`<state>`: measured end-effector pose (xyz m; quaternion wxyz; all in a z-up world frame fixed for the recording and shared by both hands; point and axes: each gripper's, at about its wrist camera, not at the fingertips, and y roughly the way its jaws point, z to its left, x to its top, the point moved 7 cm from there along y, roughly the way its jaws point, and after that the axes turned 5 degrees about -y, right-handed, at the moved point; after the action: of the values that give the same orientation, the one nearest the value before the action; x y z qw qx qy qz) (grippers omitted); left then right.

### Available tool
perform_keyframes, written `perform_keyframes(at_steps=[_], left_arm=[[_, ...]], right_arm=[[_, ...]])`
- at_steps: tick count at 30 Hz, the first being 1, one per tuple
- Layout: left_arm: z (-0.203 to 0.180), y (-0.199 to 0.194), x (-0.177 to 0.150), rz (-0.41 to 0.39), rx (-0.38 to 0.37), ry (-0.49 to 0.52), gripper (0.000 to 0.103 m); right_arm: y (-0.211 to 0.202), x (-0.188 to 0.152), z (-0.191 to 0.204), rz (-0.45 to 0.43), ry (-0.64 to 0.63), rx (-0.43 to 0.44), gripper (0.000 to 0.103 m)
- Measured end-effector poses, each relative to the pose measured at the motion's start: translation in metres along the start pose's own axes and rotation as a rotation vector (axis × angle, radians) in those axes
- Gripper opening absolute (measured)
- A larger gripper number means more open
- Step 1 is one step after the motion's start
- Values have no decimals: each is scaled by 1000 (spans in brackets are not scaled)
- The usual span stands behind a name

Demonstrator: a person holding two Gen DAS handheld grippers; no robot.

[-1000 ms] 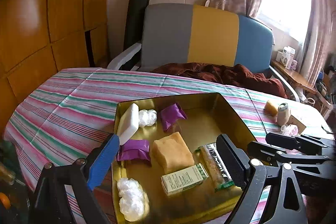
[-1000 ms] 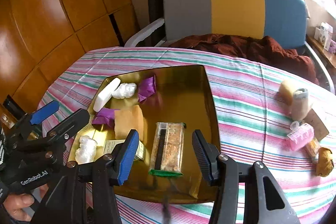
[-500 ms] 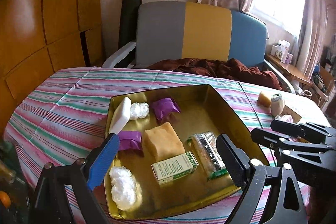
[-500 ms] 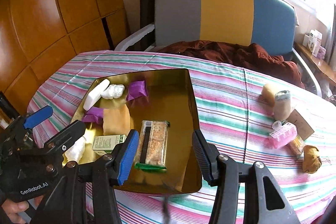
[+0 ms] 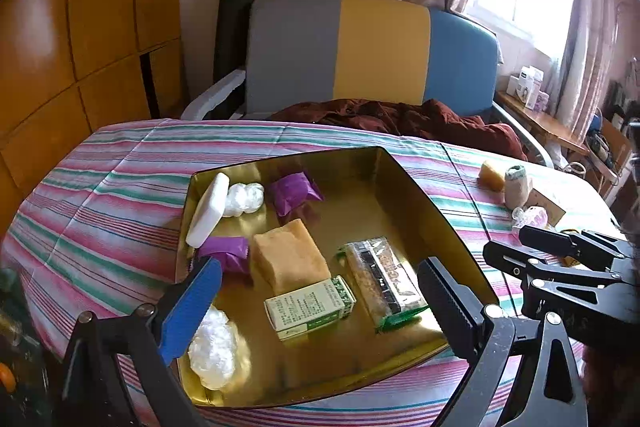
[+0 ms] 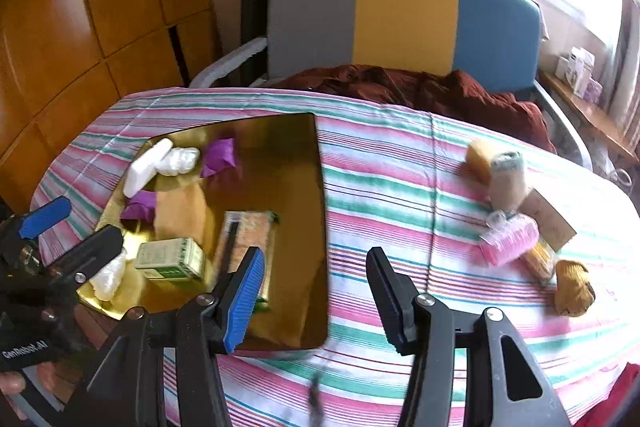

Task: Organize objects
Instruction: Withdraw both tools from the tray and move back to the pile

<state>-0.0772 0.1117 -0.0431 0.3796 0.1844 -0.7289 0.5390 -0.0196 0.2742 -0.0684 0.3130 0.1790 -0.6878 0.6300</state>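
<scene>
A gold tray [image 5: 404, 183] [image 6: 308, 187] sits on the striped tablecloth. It holds a white soap bar [image 5: 208, 209], purple packets [image 5: 294, 191], a tan sponge [image 5: 289, 261], a green-white box [image 5: 310, 307], a snack bar [image 5: 384, 277] and white wads [image 5: 212, 351]. Loose items lie to the right on the cloth: a yellow block [image 6: 478, 155], a wrapped roll [image 6: 508, 181], a pink curler [image 6: 510, 239], a brown card [image 6: 550, 223] and an ochre lump [image 6: 572, 287]. My left gripper [image 5: 316, 303] is open above the tray's near edge. My right gripper [image 6: 316, 291] is open and empty over the tray's right edge.
A grey, yellow and blue chair [image 5: 360, 51] with a dark red cloth [image 5: 400, 117] stands behind the table. Wood panelling [image 5: 80, 27] is at the left. A window shelf with boxes [image 5: 528, 87] is at the right.
Both grippers have pulled back and risen from the tray. The right gripper has swung right toward the loose items. Both stayed open.
</scene>
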Motion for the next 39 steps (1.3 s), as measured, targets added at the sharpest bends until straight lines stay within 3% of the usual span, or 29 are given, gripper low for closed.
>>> perform_keyframes(at_steps=[25, 39], left_arm=[[-65, 15, -9, 47, -79, 156, 99], [-107, 26, -10, 65, -120, 243, 99]], right_arm=[[-16, -14, -131, 4, 186, -165, 54], [-28, -18, -231, -18, 318, -300, 54]])
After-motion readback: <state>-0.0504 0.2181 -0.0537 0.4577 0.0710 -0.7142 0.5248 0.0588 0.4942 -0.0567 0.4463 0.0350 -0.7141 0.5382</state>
